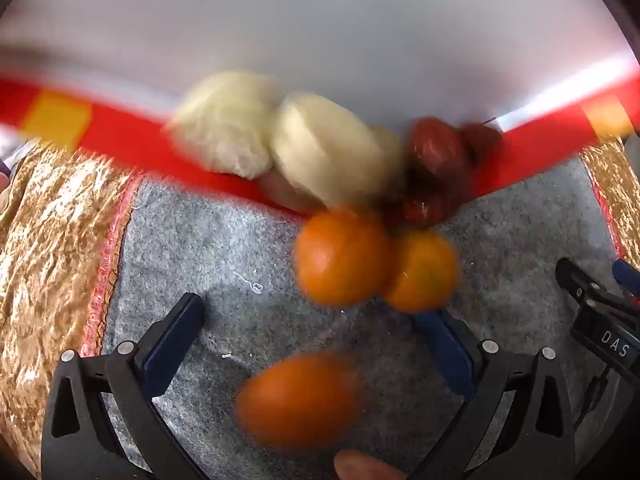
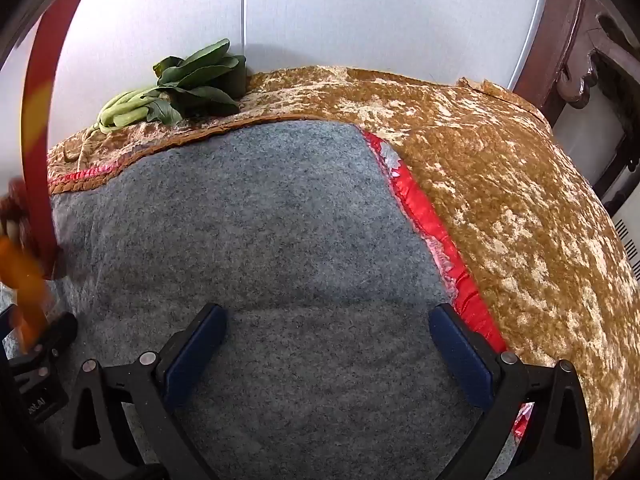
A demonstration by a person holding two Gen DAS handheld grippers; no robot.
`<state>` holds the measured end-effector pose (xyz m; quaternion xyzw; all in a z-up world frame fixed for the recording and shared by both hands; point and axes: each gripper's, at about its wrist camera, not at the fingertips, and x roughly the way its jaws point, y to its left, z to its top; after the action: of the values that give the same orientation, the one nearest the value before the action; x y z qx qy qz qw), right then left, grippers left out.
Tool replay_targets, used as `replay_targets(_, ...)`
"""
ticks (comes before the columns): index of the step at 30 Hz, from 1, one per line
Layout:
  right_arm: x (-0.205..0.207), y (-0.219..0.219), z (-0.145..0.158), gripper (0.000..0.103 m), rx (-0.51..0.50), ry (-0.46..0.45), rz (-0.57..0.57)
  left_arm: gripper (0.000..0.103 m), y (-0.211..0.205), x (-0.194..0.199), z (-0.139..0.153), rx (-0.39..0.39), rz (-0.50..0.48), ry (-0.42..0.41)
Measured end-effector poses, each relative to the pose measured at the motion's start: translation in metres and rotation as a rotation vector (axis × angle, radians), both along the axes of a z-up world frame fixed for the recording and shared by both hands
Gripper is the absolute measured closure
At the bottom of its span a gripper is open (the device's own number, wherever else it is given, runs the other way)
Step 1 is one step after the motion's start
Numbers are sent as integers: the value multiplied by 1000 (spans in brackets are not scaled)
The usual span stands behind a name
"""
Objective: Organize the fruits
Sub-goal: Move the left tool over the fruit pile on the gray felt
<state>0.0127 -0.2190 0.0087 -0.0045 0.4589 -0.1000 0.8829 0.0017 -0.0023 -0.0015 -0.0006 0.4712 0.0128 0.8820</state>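
Observation:
In the left wrist view, fruit spills out of a tilted red box (image 1: 132,136) onto a grey felt mat (image 1: 224,248). Two oranges (image 1: 340,260) lie on the mat. A third orange (image 1: 298,398) is blurred between my left gripper's fingers. Pale yellow fruits (image 1: 316,152) and dark red fruits (image 1: 440,152) sit at the box's edge. My left gripper (image 1: 316,336) is open, with nothing gripped. My right gripper (image 2: 326,344) is open and empty over the mat (image 2: 248,216). It also shows at the right edge of the left wrist view (image 1: 592,304).
A gold velvet cloth (image 2: 500,168) covers the table around the mat. Leafy greens (image 2: 188,84) lie at the back near the white wall. The red box's side (image 2: 40,120) stands at the left. Dark wooden furniture (image 2: 592,40) stands at the right.

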Motion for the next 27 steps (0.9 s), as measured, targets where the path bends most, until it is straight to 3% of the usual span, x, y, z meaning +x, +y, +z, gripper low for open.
replay_targets(27, 7, -3, 1, 1, 5, 6, -2, 0, 2, 2, 0, -5, 3, 6)
